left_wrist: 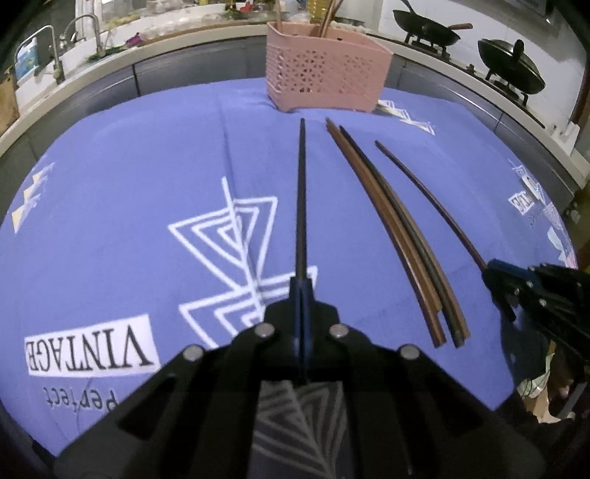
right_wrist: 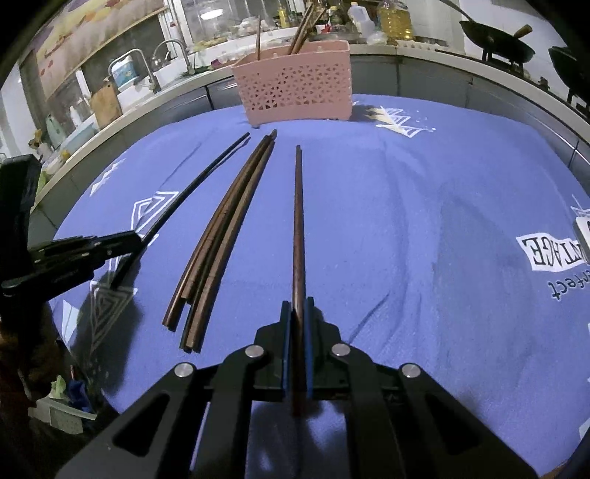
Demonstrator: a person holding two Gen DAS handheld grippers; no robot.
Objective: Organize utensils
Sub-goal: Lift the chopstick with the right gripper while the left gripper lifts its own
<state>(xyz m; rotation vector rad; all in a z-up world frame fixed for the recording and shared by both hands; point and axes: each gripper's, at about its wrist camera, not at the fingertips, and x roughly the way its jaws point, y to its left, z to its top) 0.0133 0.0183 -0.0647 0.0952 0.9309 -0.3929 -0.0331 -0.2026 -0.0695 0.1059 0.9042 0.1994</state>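
Observation:
My left gripper (left_wrist: 301, 285) is shut on a black chopstick (left_wrist: 301, 199) that points straight ahead at the pink utensil basket (left_wrist: 328, 72). My right gripper (right_wrist: 298, 306) is shut on a brown chopstick (right_wrist: 298, 221), which also points toward the basket (right_wrist: 298, 90). A few more chopsticks (left_wrist: 402, 235) lie bundled on the blue tablecloth between the two grippers, also in the right wrist view (right_wrist: 221, 235). The basket holds several upright chopsticks (right_wrist: 300, 31). The right gripper shows at the right edge of the left view (left_wrist: 496, 274), the left gripper at the left of the right view (right_wrist: 132, 237).
The blue printed tablecloth (left_wrist: 129, 191) covers the table. Behind it runs a kitchen counter with a sink and taps (left_wrist: 55, 51) on the left and black woks on a stove (left_wrist: 427, 27) on the right. Bottles (right_wrist: 394, 16) stand behind the basket.

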